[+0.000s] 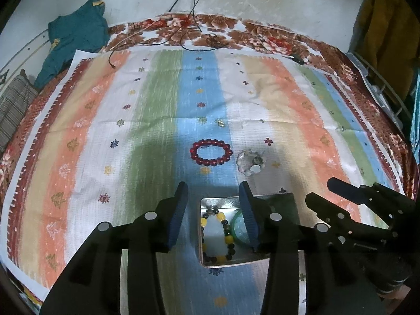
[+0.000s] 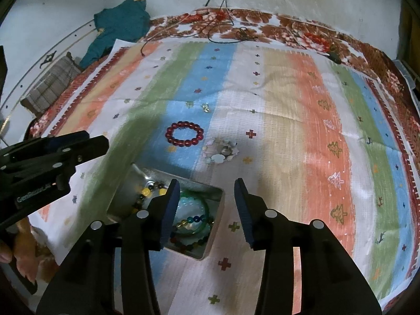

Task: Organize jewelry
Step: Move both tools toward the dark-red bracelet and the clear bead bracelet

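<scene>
Red bead bracelet (image 1: 211,152), a closed ring of glossy round beads lying flat on the blue stripe of the striped cloth (image 1: 147,120), apart from everything else. Judged light, limp on its cord and slippery on the bead faces; a hold across one side of the ring, one finger inside the loop and one outside, looks most secure. Just beside it on the right lies a pale shell-and-stone bracelet (image 1: 250,161), irregular and probably brittle at its flat pieces; its outline blends into the white stripe and is hard to trace. A small gold trinket (image 2: 206,108) farther back is too small to identify.

Nearer the cameras stands an open metal tin (image 2: 219,197) already holding a yellow-and-dark bead bracelet (image 1: 216,236), a green bangle (image 2: 194,220) and a multicoloured strand; parts of these are hidden behind the fingers.

Left claw (image 1: 215,215): spread wide, empty, hovering over the tin. Right claw (image 2: 207,210): likewise wide and empty, above the tin's right edge. The cloth covers a floral bedspread (image 1: 236,30); cables and clothing at the far edge are cut off by the fisheye rim.
</scene>
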